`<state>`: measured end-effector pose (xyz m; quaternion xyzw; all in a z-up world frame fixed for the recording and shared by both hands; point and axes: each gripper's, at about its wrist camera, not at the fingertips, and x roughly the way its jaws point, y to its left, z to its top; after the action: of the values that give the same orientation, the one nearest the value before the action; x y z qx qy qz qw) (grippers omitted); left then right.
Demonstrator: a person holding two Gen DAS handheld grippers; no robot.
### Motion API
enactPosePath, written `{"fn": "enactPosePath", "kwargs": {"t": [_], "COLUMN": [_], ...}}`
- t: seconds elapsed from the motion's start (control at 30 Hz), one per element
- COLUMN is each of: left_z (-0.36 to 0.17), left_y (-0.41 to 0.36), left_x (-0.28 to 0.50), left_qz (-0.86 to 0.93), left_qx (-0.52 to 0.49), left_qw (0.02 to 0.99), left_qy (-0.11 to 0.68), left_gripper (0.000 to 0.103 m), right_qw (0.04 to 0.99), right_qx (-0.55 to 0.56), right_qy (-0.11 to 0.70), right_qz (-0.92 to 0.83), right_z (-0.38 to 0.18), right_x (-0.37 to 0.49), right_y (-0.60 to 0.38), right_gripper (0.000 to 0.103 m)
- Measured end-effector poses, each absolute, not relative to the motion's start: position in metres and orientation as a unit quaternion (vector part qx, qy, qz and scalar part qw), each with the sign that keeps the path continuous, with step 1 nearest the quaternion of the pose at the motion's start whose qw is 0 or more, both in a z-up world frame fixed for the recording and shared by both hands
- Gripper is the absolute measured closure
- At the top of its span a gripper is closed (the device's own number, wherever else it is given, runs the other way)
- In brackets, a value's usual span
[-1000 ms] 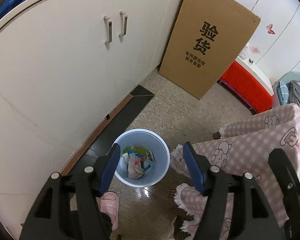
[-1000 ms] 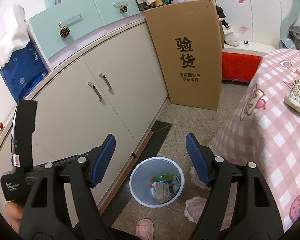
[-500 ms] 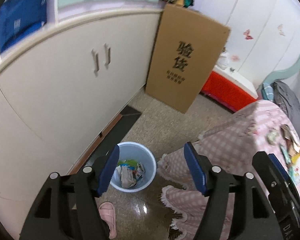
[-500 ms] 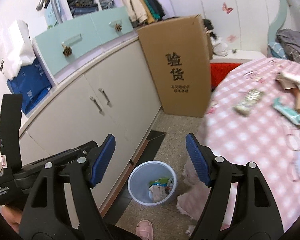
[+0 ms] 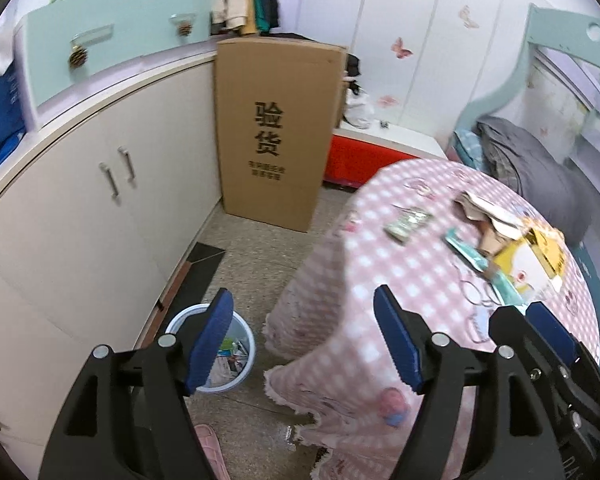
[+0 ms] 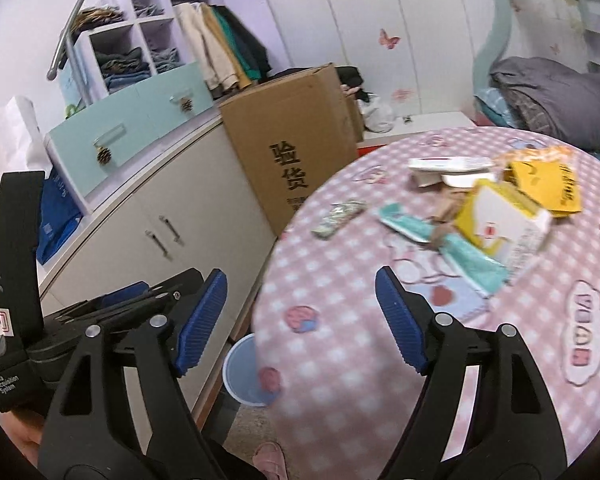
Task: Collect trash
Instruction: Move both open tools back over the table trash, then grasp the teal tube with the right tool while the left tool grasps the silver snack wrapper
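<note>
A pale blue trash bin (image 5: 236, 354) stands on the floor by the cabinet, with several wrappers inside; it also shows in the right wrist view (image 6: 242, 376), partly hidden by the table. Trash lies on the pink checked table (image 6: 340, 360): a yellow and white carton (image 6: 504, 220), a yellow packet (image 6: 548, 188), a teal wrapper (image 6: 412, 224), a small green wrapper (image 6: 338, 212) and white paper (image 6: 448, 165). The same pile shows in the left wrist view (image 5: 528, 260). My left gripper (image 5: 304, 340) is open and empty above the table edge. My right gripper (image 6: 300, 316) is open and empty over the table.
A tall cardboard box (image 5: 276, 132) leans against the white cabinet (image 5: 100, 208). A red bin (image 5: 356, 160) sits behind it. A bed with grey bedding (image 6: 552, 100) is beyond the table. A pink slipper (image 5: 210, 452) lies on the floor below me.
Both grippers have risen and swung right, from looking down at the bin to looking across the table top and its trash. Both stay open and empty.
</note>
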<state>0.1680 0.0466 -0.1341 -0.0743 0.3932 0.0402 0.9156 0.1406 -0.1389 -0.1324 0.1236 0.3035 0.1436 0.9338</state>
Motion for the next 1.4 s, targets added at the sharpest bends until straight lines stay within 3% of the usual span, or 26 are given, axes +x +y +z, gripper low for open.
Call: {"fn": "enactPosePath", "kwargs": {"t": [0.63,1.03,1.1,1.17,1.23,1.4], "left_z": [-0.148,-0.165,-0.167,-0.17,-0.172,-0.181], "left_y": [-0.014,-0.022,-0.02,-0.019,-0.021,-0.033], "left_x": [0.209,0.251,0.259,0.267,0.275,0.3], "left_qz": [0.002,-0.013,-0.013,-0.015,-0.018,-0.043], "left_qx": [-0.019,0.009,0.013,0.015,0.018,0.038], "left_qw": [0.913,0.91,0.91,0.909,0.909,0.905], "left_qy": [0.407,0.415,0.415,0.416,0.415,0.422], "left_gripper": [0.028,0.026,0.026,0.026,0.026,0.026], "right_qw": [0.925,0.906,0.902,0.899,0.898,0.895], "right_qx": [0.096,0.004,-0.007,-0.024,-0.015,0.052], "right_qy": [0.359,0.41,0.42,0.425,0.426,0.427], "right_qz": [0.085,0.103,0.102,0.101,0.109,0.118], "right_z": [-0.159,-0.182,-0.185,-0.186,-0.185,-0.185], "right_x": [0.177,0.238,0.247,0.254,0.258,0.27], "right_y": [-0.222,-0.197,-0.194,-0.19,-0.189,-0.205], "right_gripper": [0.027,0.028,0.035,0.072,0.083,0.084]}}
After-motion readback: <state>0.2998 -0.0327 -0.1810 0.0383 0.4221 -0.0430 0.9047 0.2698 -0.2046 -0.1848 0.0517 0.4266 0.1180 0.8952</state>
